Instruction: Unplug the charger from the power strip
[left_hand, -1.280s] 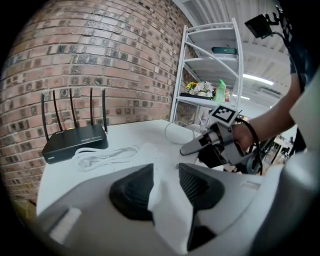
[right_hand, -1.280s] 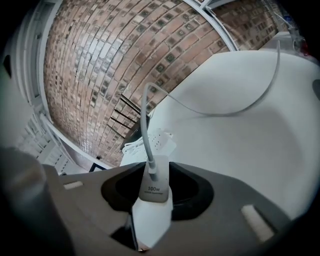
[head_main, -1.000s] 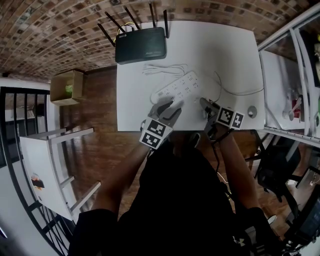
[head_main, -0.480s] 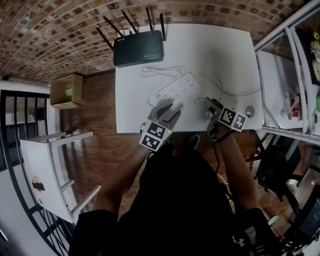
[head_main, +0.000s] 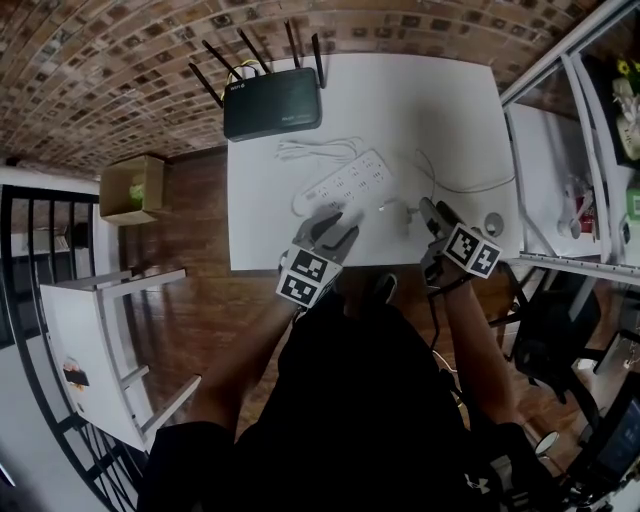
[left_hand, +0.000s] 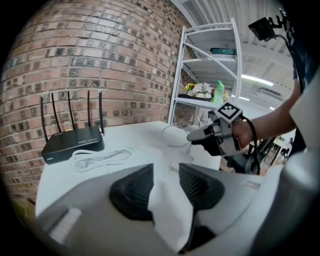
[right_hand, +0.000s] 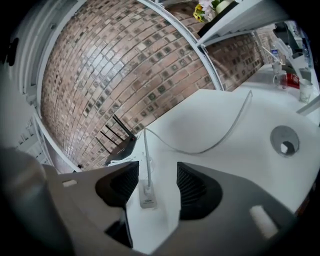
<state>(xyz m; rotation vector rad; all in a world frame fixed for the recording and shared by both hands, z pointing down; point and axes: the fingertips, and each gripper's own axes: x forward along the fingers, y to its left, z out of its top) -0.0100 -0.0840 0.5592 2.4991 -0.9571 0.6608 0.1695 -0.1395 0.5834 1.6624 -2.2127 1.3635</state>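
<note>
The white power strip (head_main: 350, 180) lies slantwise on the white table (head_main: 420, 100). My left gripper (head_main: 335, 222) is shut on its near end, and the strip (left_hand: 167, 215) shows as a white slab pressed between the ribbed pads. The small white charger (head_main: 402, 210) lies on the table, out of the strip, with its thin cable (head_main: 455, 187) curving off to the right. My right gripper (head_main: 432, 210) is just right of it. In the right gripper view the jaws (right_hand: 156, 172) are opening, and the charger (right_hand: 146, 197) lies between them untouched.
A black router (head_main: 272, 103) with several antennas stands at the table's back left, a coiled white cord (head_main: 315, 150) in front of it. A round cable hole (head_main: 493, 223) is at the right edge. White shelving (head_main: 570, 150) stands right, a cardboard box (head_main: 133, 183) left.
My right gripper has opened and drawn back to the right, away from the strip. The charger now lies loose on the table. The left gripper has kept its hold.
</note>
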